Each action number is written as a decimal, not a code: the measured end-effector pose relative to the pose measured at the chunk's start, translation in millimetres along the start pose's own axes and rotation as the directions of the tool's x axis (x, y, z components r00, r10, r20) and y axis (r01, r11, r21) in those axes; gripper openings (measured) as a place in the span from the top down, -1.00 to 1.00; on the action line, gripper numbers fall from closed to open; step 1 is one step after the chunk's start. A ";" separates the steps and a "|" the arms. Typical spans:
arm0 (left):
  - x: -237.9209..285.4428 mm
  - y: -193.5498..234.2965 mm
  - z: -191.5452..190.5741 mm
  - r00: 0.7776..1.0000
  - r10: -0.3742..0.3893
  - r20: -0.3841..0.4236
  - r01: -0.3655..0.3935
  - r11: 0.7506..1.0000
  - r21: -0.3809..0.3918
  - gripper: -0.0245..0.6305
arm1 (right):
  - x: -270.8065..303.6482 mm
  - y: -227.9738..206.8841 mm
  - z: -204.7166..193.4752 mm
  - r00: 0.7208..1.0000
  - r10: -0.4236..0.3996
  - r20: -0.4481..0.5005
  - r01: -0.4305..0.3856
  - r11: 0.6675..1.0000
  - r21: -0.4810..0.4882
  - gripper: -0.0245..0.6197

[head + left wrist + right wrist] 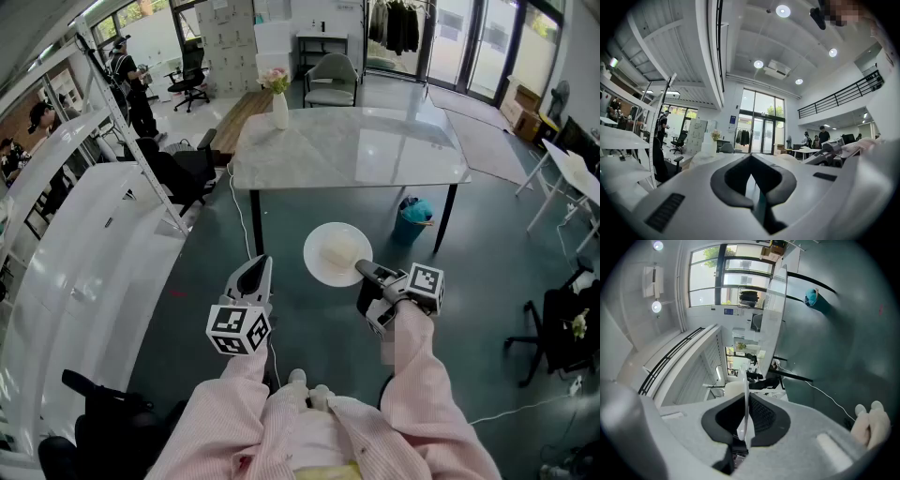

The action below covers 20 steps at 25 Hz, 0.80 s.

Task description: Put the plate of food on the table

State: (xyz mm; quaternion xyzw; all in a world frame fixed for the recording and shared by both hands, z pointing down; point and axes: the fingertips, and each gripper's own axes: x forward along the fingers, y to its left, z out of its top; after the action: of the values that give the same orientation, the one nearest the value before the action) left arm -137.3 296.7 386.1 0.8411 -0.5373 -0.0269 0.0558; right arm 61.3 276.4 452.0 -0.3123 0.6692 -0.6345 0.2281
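My right gripper (364, 270) is shut on the near rim of a round white plate (337, 254) with a pale mound of food (341, 248) on it. The plate hangs over the dark floor, just short of the front edge of the white marble table (356, 150). In the right gripper view the plate (746, 404) shows edge-on, pinched between the two dark pads (764, 416). My left gripper (255, 274) floats left of the plate and apart from it, jaws together with nothing in them. In the left gripper view its jaws point level at the far glass doors.
A white vase of flowers (279, 103) stands on the table's far left corner. A teal bin (413, 217) sits by the right table leg, a grey chair (330, 80) behind the table. White shelving (84, 234) runs along the left; a black chair (562, 328) stands at right.
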 end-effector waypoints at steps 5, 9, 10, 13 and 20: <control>-3.4 -5.6 -1.1 1.000 0.002 -0.006 -0.002 1.000 -0.006 0.93 | -7.7 -1.5 1.0 1.000 -0.011 0.003 0.011 1.000 0.002 0.85; -6.1 -10.9 -0.4 1.000 0.005 -0.007 -0.005 1.000 -0.009 0.93 | -11.1 -2.7 0.6 1.000 -0.022 -0.001 0.022 1.000 0.002 0.85; -7.2 -11.9 -1.1 1.000 0.005 -0.007 -0.005 1.000 -0.008 0.93 | -11.5 -4.3 1.0 1.000 -0.024 -0.002 0.024 1.000 -0.001 0.85; -7.6 -12.2 -5.1 1.000 0.013 -0.008 -0.014 1.000 -0.011 0.93 | -9.1 -6.9 5.1 1.000 -0.017 -0.006 0.017 1.000 -0.015 0.85; 10.3 3.9 -6.5 0.999 0.041 -0.006 -0.041 0.999 -0.028 0.93 | 12.5 -9.7 16.8 1.000 0.000 -0.027 0.000 1.000 -0.002 0.85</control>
State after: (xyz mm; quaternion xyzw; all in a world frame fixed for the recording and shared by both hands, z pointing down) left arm -135.8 286.2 393.2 0.8292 -0.5537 -0.0312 0.0695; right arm 65.6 255.6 461.2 -0.3040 0.6729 -0.6379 0.2188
